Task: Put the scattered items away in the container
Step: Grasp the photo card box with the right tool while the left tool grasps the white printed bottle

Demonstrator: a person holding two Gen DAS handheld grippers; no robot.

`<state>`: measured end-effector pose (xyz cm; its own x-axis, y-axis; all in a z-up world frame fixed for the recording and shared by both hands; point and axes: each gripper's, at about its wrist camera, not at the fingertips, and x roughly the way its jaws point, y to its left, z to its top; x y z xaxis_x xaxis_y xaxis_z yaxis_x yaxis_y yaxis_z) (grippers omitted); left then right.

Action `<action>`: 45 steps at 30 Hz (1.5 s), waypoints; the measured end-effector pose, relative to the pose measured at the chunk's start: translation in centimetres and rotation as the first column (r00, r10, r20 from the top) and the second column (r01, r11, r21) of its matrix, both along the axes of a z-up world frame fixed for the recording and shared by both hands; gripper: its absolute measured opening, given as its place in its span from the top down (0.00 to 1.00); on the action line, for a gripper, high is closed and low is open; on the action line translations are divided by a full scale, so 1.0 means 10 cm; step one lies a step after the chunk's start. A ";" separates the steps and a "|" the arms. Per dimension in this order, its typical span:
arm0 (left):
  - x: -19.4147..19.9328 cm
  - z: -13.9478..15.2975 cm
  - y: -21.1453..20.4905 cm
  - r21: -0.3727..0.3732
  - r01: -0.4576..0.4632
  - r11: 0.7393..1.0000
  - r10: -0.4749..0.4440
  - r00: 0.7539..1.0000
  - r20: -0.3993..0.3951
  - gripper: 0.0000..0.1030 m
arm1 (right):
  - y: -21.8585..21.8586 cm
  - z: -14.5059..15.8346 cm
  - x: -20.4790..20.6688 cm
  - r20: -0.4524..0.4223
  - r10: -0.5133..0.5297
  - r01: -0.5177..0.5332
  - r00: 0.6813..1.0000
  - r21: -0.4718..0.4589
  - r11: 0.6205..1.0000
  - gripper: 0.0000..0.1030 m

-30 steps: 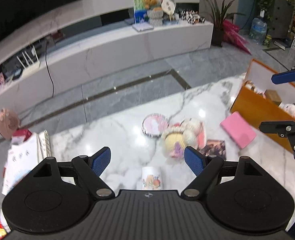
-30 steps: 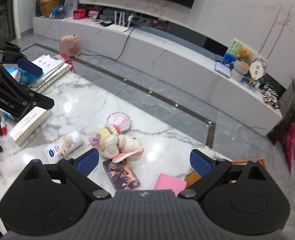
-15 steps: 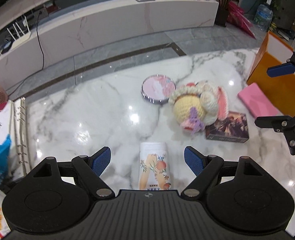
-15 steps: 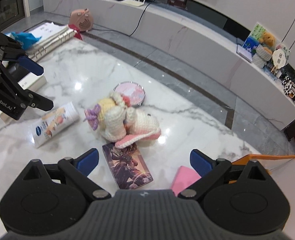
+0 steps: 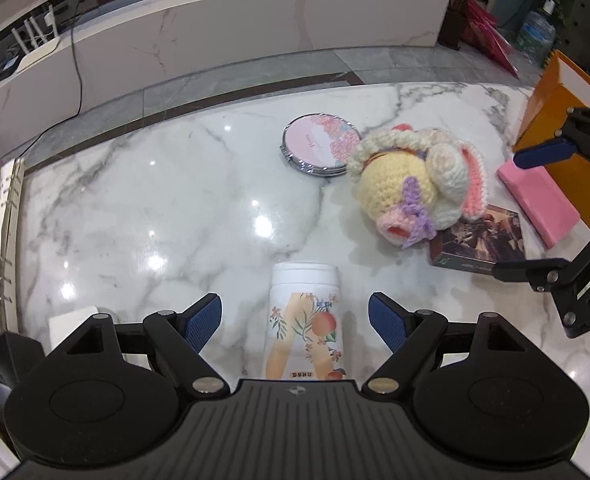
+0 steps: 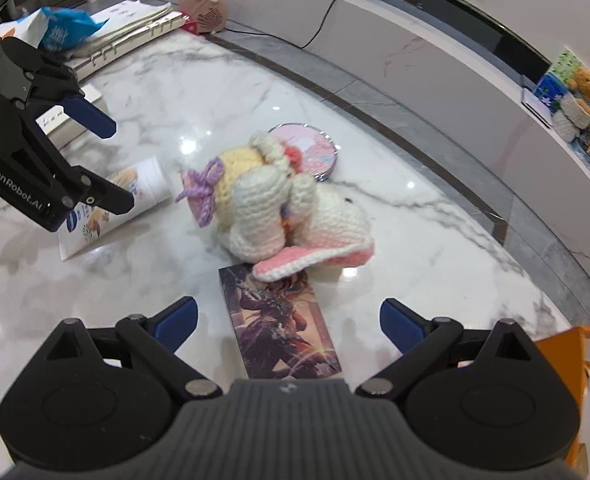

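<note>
Both wide-open tongs, left (image 5: 295, 320) and right (image 6: 288, 322), have sunk toward glossy marble (image 5: 155, 208), flanking a floral tube (image 5: 303, 320)

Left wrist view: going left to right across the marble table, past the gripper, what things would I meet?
Ring binder → white tube with peach print → round pink mirror → crocheted doll → dark picture box → pink box → orange container.
</note>
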<state>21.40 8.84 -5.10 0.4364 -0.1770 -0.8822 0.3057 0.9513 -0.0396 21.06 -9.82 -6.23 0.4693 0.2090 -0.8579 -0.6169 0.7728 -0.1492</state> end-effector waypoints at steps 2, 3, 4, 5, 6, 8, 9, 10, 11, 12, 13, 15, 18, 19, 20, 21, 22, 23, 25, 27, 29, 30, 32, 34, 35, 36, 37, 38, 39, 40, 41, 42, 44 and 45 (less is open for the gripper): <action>-0.01 -0.07 0.06 -0.037 -0.037 0.999 0.037 0.999 -0.001 0.07 | 0.01 -0.08 0.03 -0.015 0.008 -0.008 1.000 0.000 1.000 0.04; -0.02 -0.10 0.08 -0.050 -0.055 0.997 0.055 0.998 0.000 0.07 | 0.02 -0.13 0.03 -0.021 0.013 -0.013 1.000 0.001 1.000 0.04; -0.03 -0.13 0.10 -0.058 -0.070 0.996 0.070 0.998 0.000 0.07 | 0.03 -0.16 0.03 -0.025 0.019 -0.019 1.000 0.002 1.000 0.04; -0.05 -0.15 0.12 -0.060 -0.079 0.995 0.079 0.997 0.001 0.07 | 0.03 -0.19 0.04 -0.028 0.025 -0.025 0.999 0.004 1.000 0.04; -0.06 -0.17 0.12 -0.059 -0.080 0.995 0.081 0.997 0.006 0.07 | 0.03 -0.22 0.04 -0.030 0.029 -0.029 0.999 0.008 1.000 0.04; -0.10 -0.19 0.12 -0.058 -0.074 0.996 0.076 0.997 0.027 0.07 | 0.04 -0.27 0.05 -0.037 0.035 -0.035 0.999 0.018 0.999 0.04; -0.10 -0.19 0.12 -0.062 -0.077 0.995 0.079 0.996 0.036 0.07 | 0.04 -0.28 0.05 -0.040 0.038 -0.037 0.998 0.024 0.999 0.04; -0.11 -0.19 0.13 -0.065 -0.083 0.994 0.085 0.996 0.040 0.07 | 0.04 -0.30 0.05 -0.042 0.040 -0.039 0.998 0.029 0.999 0.04; -0.11 -0.20 0.13 -0.065 -0.087 0.994 0.090 0.995 0.043 0.07 | 0.05 -0.31 0.06 -0.044 0.041 -0.039 0.998 0.032 0.999 0.04; -0.11 -0.21 0.13 -0.066 -0.087 0.994 0.090 0.995 0.047 0.07 | 0.05 -0.32 0.07 -0.047 0.040 -0.038 0.998 0.032 0.999 0.04; -0.12 -0.22 0.13 -0.066 -0.086 0.994 0.089 0.995 0.053 0.07 | 0.06 -0.34 0.07 -0.053 0.038 -0.037 0.998 0.031 0.999 0.04; -0.12 -0.24 0.12 -0.067 -0.083 0.994 0.087 0.994 0.058 0.07 | 0.06 -0.36 0.08 -0.059 0.037 -0.035 0.998 0.031 0.999 0.04; -0.10 -0.26 0.08 -0.047 -0.068 0.997 0.070 0.996 0.048 0.08 | 0.07 -0.39 0.08 -0.066 0.041 -0.039 0.997 0.029 0.999 0.04; -0.11 -0.26 0.06 -0.033 -0.057 0.998 0.059 0.997 0.045 0.08 | 0.07 -0.40 0.08 -0.067 0.041 -0.039 0.997 0.028 0.999 0.04; -0.11 -0.26 0.04 -0.025 -0.049 0.999 0.050 0.998 0.043 0.08 | 0.07 -0.40 0.09 -0.068 0.039 -0.038 0.997 0.026 0.999 0.04; -0.12 -0.26 0.04 -0.021 -0.044 0.999 0.045 0.998 0.045 0.08 | 0.06 -0.41 0.09 -0.069 0.035 -0.034 0.997 0.026 0.999 0.04; -0.13 -0.27 0.03 -0.018 -0.042 0.999 0.043 0.998 0.048 0.08 | 0.06 -0.41 0.10 -0.070 0.032 -0.030 0.997 0.029 0.999 0.05; -0.14 -0.28 0.01 -0.008 -0.039 0.999 0.039 0.998 0.054 0.08 | 0.05 -0.41 0.10 -0.074 0.031 -0.029 0.997 0.030 0.999 0.05; -0.17 -0.30 -0.05 0.028 -0.021 0.999 0.019 0.997 0.070 0.08 | 0.05 -0.42 0.10 -0.081 0.033 -0.030 0.996 0.032 0.999 0.06; -0.19 -0.30 -0.07 0.034 -0.005 0.999 0.002 0.997 0.080 0.08 | 0.04 -0.43 0.10 -0.088 0.039 -0.037 0.995 0.031 0.999 0.07; -0.20 -0.30 -0.07 0.026 -0.005 1.000 0.002 0.997 0.083 0.08 | 0.02 -0.44 0.10 -0.099 0.047 -0.044 0.994 0.038 0.998 0.09; -0.20 -0.31 -0.06 0.024 -0.003 1.000 0.001 0.996 0.086 0.08 | 0.00 -0.45 0.10 -0.102 0.046 -0.041 0.994 0.047 0.998 0.09; -0.21 -0.31 -0.06 0.020 -0.003 1.000 0.001 0.996 0.088 0.09 | -0.03 -0.45 0.10 -0.104 0.045 -0.038 0.994 0.062 0.997 0.09; -0.21 -0.30 -0.06 0.021 -0.002 1.000 0.000 0.996 0.090 0.13 | -0.03 -0.45 0.10 -0.104 0.041 -0.034 0.994 0.066 0.997 0.12; -0.21 -0.30 -0.05 0.021 -0.001 1.000 -0.001 0.996 0.091 0.16 | -0.04 -0.45 0.11 -0.105 0.040 -0.033 0.994 0.067 0.997 0.13; -0.21 -0.29 -0.05 0.021 0.001 1.000 -0.003 0.996 0.091 0.18 | -0.04 -0.45 0.11 -0.109 0.041 -0.033 0.993 0.070 0.997 0.15; -0.22 -0.29 -0.05 0.021 0.002 1.000 -0.004 0.996 0.091 0.20 | -0.04 -0.44 0.11 -0.117 0.043 -0.034 0.992 0.074 0.997 0.19; -0.22 -0.29 -0.05 0.021 0.002 1.000 -0.004 0.996 0.091 0.22 | -0.03 -0.44 0.11 -0.122 0.046 -0.036 0.992 0.076 0.996 0.20; -0.22 -0.29 -0.05 0.021 0.002 1.000 -0.004 0.996 0.091 0.23 | -0.03 -0.43 0.11 -0.123 0.050 -0.041 0.991 0.075 0.996 0.22; -0.23 -0.29 -0.05 0.021 0.003 1.000 -0.005 0.996 0.090 0.25 | -0.02 -0.43 0.10 -0.123 0.053 -0.044 0.991 0.075 0.996 0.25; -0.23 -0.28 -0.05 0.021 0.004 1.000 -0.006 0.996 0.089 0.27 | -0.01 -0.42 0.09 -0.124 0.056 -0.047 0.991 0.074 0.996 0.26; -0.23 -0.28 -0.05 0.021 0.006 1.000 -0.008 0.996 0.088 0.29 | 0.00 -0.42 0.09 -0.124 0.058 -0.049 0.991 0.073 0.996 0.28; -0.25 -0.27 -0.05 0.021 0.012 1.000 -0.014 0.996 0.086 0.37 | 0.00 -0.41 0.07 -0.125 0.059 -0.050 0.990 0.071 0.996 0.31; -0.25 -0.26 -0.05 0.021 0.014 1.000 -0.015 0.996 0.085 0.39 | 0.00 -0.40 0.06 -0.127 0.060 -0.051 0.990 0.070 0.996 0.33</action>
<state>18.87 8.32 -7.71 0.5075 -0.1660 -0.8455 0.3209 0.9471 0.0066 21.64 -9.81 -10.25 0.3419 0.2902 -0.8938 -0.6698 0.7424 -0.0152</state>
